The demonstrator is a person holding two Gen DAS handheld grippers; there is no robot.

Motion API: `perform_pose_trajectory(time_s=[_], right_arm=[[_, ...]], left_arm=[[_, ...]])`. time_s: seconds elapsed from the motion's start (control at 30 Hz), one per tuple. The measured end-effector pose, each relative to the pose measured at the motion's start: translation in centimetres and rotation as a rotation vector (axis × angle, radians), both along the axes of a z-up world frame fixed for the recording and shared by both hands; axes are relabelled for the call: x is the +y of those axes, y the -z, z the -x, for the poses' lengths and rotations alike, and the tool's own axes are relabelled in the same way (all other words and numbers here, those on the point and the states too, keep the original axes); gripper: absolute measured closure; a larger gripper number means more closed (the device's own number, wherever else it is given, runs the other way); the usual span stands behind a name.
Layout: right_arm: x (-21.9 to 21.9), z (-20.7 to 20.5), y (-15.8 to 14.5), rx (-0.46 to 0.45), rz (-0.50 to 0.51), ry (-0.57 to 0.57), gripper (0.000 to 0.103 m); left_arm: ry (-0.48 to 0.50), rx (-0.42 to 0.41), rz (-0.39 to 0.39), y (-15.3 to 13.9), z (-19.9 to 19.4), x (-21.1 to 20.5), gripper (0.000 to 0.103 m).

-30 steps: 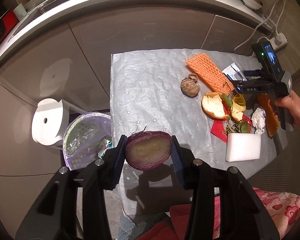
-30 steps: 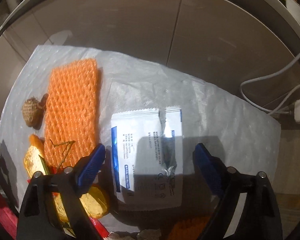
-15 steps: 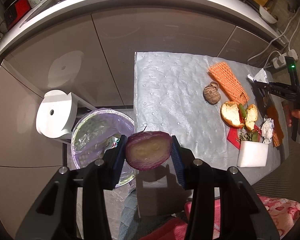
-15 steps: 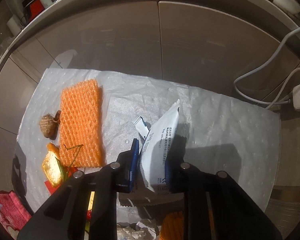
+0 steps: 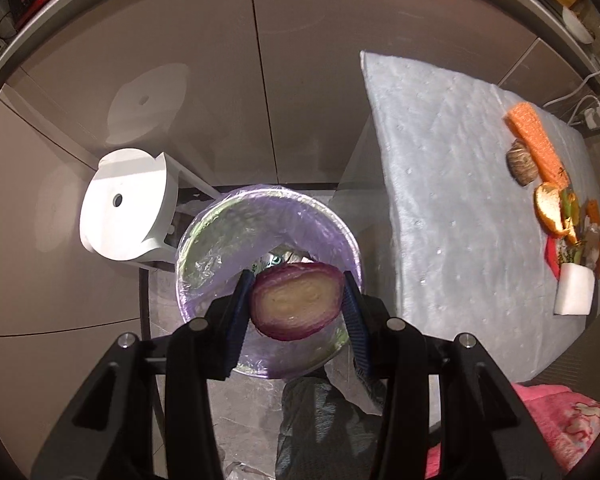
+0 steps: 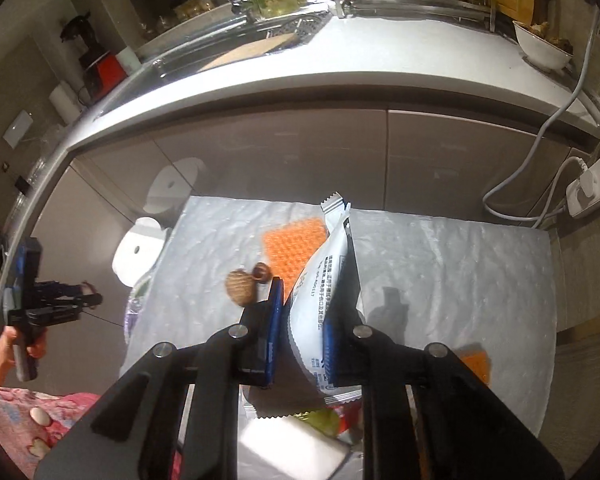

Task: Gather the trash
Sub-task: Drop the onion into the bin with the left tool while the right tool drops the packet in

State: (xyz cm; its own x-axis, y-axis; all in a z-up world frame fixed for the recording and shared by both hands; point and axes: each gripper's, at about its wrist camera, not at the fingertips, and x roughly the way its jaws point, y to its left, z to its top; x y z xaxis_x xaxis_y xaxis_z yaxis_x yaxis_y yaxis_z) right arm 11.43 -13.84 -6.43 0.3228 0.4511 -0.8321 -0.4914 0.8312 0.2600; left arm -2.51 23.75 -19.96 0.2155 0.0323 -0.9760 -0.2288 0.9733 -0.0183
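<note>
My left gripper (image 5: 296, 280) is shut on a halved red onion (image 5: 296, 304), cut face towards the camera, held right above the purple-lined trash bin (image 5: 220, 240) on the floor. In the right wrist view a white printed packet (image 6: 332, 236) stands upright between the blue pads of my right gripper (image 6: 312, 292); the jaws are closing on it and hold it up off the grey table cover (image 6: 440, 272). Left on the table are an orange foam net (image 6: 296, 244), a brown shell (image 6: 240, 288), bread halves (image 5: 548, 208) and a white foam block (image 5: 574, 294).
A white stool (image 5: 124, 208) stands beside the bin against the cabinet doors. A power strip (image 6: 592, 184) with cables lies right of the table. The kitchen counter (image 6: 340, 76) runs behind. A hand (image 6: 4, 344) and pink floral clothing show at lower left.
The left gripper carried the onion left, off the table, and lower to above the bin. The right gripper shut on the flat packet and lifted it off the cover.
</note>
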Motion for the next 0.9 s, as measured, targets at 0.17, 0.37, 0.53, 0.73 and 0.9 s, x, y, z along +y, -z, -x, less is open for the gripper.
perform_pose_trajectory(time_s=[0.17, 0.37, 0.53, 0.73, 0.9], right_arm=[[3.9, 3.5, -2.5, 0.029, -0.063, -0.004, 0.085], [8.3, 6.6, -4.8, 0.063, -0.107, -0.015, 0.085], [10.8, 8.9, -5.8, 0.080, -0.101, -0.022, 0.085], [12.9, 10.7, -6.5, 0.082, -0.083, -0.032, 0.085], [13.8, 11.3, -6.4, 0.091, -0.082, -0.042, 0.085]], left_arm=[[0.033, 0.079, 0.021, 5.6, 0.3, 2.5, 0.060], [0.093, 0.177, 0.030, 13.0, 0.3, 4.0, 0.060], [0.157, 0.251, 0.009, 18.0, -0.1, 4.2, 0.060], [0.189, 0.334, 0.003, 21.9, -0.8, 4.4, 0.046], [0.213, 0.295, -0.020, 20.6, -1.1, 3.7, 0.022]])
